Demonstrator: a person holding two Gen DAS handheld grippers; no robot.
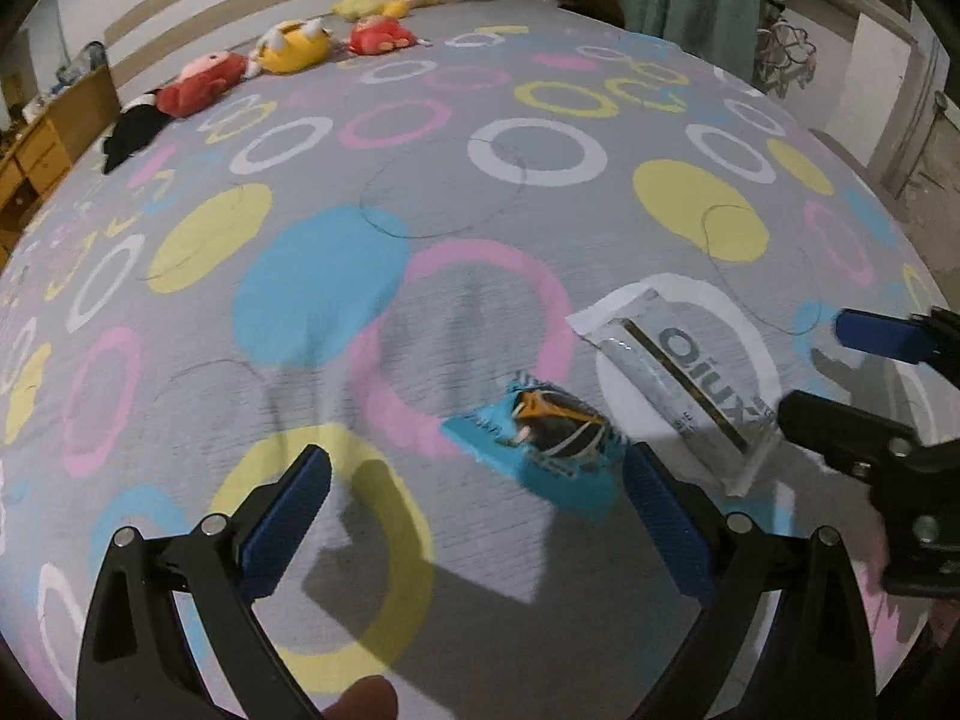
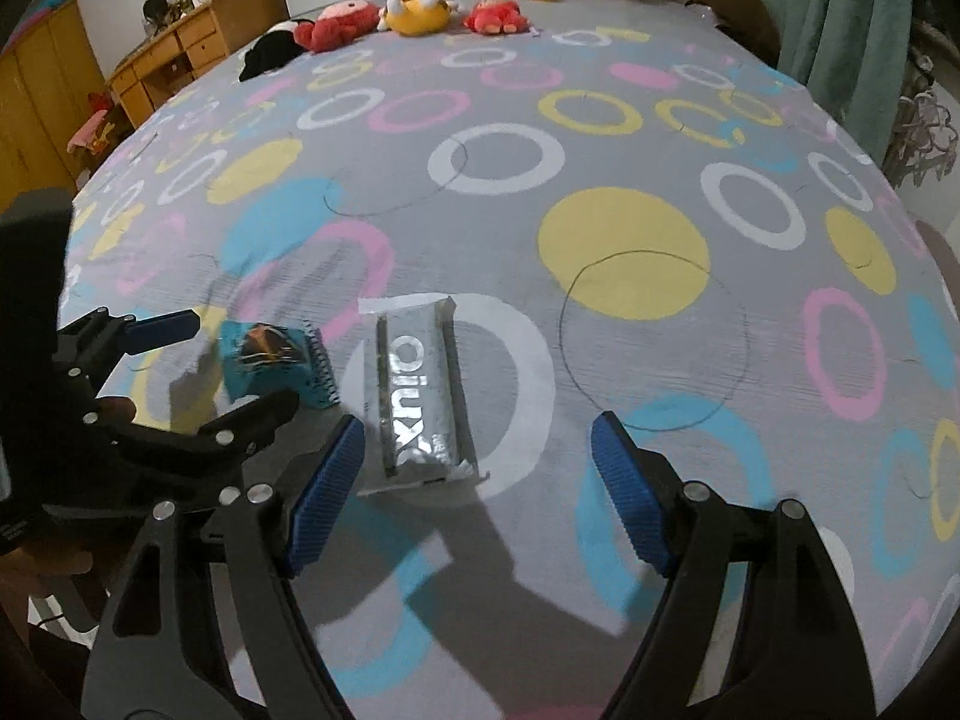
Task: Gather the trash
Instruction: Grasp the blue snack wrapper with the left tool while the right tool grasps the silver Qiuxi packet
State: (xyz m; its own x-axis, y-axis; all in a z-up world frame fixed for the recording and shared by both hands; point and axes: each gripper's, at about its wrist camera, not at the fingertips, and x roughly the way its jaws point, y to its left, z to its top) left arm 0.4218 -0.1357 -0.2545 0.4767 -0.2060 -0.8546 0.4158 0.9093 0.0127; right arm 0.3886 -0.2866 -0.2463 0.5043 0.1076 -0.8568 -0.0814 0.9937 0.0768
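- Silver wrapper (image 2: 418, 396) on bed (image 2: 600, 150), lower centre of right view, long axis along right hand-held gripper (image 2: 477, 462); spread, nearer.
- Blue wrapper (image 1: 549, 444) just beside left hand-held gripper (image 1: 477, 495); spread.

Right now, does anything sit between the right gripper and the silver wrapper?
Nothing visible does. The right gripper is open, and the silver wrapper lies flat on the bedspread just ahead, nearer its left finger. The blue wrapper lies apart to the left, by the left gripper.
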